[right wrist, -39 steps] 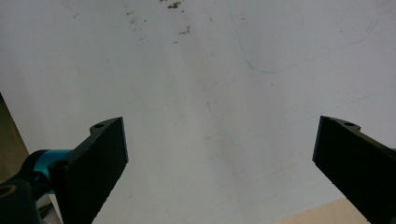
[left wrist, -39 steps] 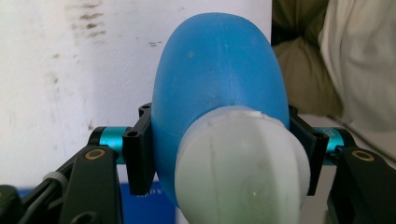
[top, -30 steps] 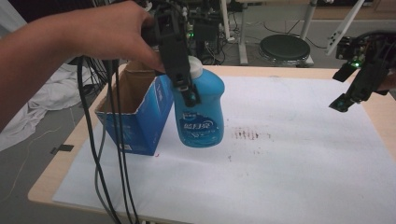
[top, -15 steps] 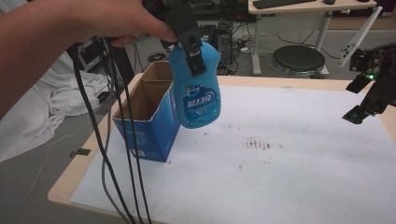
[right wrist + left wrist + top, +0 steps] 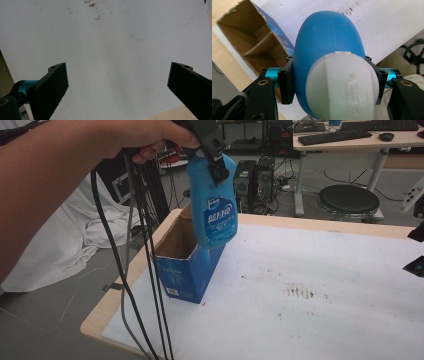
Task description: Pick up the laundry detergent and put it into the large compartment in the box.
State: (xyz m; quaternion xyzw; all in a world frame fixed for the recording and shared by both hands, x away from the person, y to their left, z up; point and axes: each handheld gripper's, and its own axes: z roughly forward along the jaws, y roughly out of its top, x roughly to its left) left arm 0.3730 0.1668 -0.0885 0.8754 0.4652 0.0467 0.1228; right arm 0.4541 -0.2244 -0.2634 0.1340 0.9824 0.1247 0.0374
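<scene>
Your left gripper (image 5: 212,150) has its jaws clamped on the neck of the blue bottle (image 5: 214,205), just under its white cap (image 5: 342,85). In the left gripper view the two black pads (image 5: 286,83) press on either side of the bottle, with the cap nearest the camera and the rounded blue body swelling away from it.

The bottle hangs in the air from that grip, clear of the table (image 5: 320,305). Its long axis runs close to vertical, cap end up at the gripper and base end pointing down, with the base tipped slightly toward the right of the high view. The printed label faces that camera. The base sits above the right-hand rim of the open blue cardboard box (image 5: 187,265), over the edge where the box meets the white table cover; whether it is inside the mouth or just beside it, you cannot tell from here. In the left gripper view the box (image 5: 249,37) lies to the upper left of the bottle, its brown inside and flaps showing.

Your left hand (image 5: 150,137) grips the tool at the top of the high view, cables trailing down beside the box.

Your right gripper (image 5: 117,87) has its jaws standing wide apart, nothing between them, over the bare white cover with its dark smudges (image 5: 92,3).
</scene>
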